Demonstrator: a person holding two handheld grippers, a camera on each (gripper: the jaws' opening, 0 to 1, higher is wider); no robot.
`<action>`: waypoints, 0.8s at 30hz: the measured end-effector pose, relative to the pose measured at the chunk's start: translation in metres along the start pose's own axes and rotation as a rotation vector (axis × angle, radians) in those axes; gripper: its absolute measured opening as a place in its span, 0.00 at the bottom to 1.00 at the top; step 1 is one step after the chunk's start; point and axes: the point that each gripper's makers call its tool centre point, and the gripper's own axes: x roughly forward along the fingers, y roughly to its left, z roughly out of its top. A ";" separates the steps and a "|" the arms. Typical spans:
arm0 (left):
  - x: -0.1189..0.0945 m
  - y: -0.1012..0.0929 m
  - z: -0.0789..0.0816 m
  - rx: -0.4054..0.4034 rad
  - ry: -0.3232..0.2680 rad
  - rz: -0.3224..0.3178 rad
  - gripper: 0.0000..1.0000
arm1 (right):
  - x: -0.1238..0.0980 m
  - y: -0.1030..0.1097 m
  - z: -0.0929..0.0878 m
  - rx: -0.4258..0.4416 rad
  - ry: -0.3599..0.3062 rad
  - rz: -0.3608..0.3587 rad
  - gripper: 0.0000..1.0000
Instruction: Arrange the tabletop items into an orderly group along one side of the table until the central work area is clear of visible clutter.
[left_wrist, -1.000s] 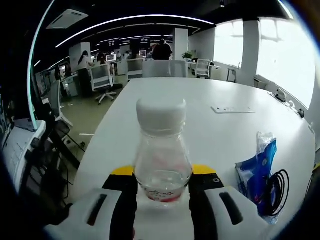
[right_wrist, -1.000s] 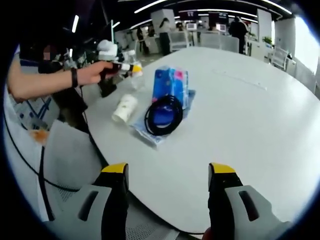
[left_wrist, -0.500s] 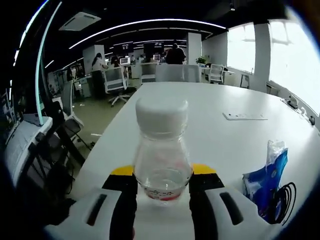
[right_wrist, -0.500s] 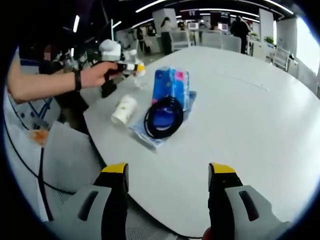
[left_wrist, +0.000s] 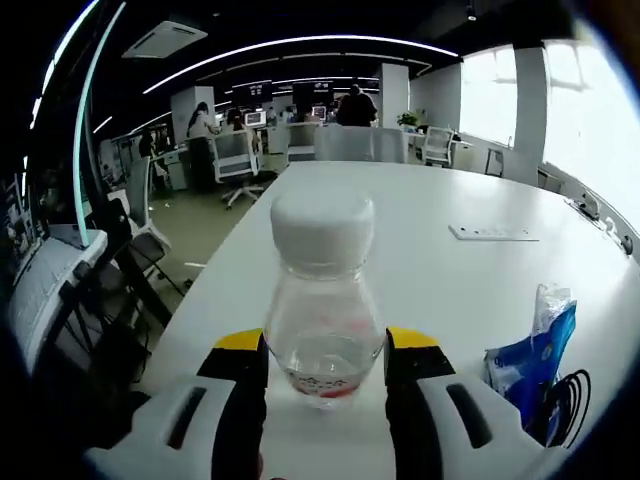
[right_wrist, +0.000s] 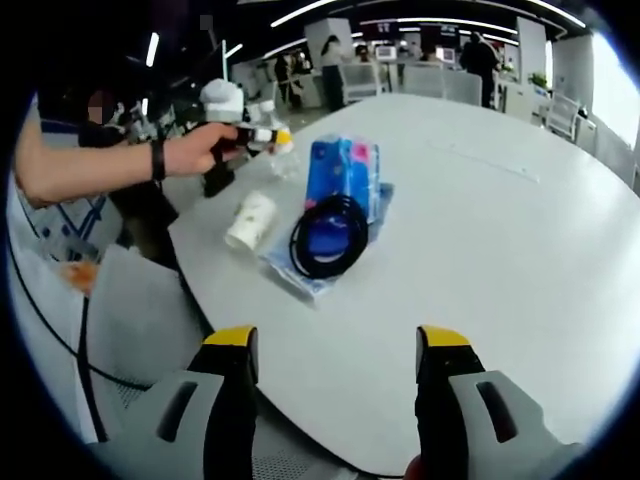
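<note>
An open-plan office with desks and swivel chairs stretches behind a large white table, whose curved near edge runs along the person's side. At the left of the right gripper view, the person's hand carries the left gripper, whose jaws pinch a clear bottle with a white cap, upright, its long axis vertical, low over the table's left edge. Next right, a white paper cup lies on its side near that edge. Just beside it stands a blue tissue pack with a coiled black cable resting against it. The right gripper hangs over the near edge, jaws spread and empty, well apart from the cluster. The left gripper is nearer the group; bare tabletop lies beyond it for setting the bottle down.
</note>
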 end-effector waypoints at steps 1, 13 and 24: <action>-0.001 -0.002 0.001 -0.015 0.000 -0.017 0.54 | 0.000 0.000 0.000 -0.002 0.000 -0.002 0.60; -0.030 0.008 -0.002 -0.024 -0.010 -0.031 0.50 | 0.002 -0.001 -0.002 0.022 -0.016 -0.008 0.62; -0.058 0.018 -0.013 -0.043 0.006 -0.032 0.50 | 0.000 -0.005 0.000 0.047 -0.050 -0.016 0.61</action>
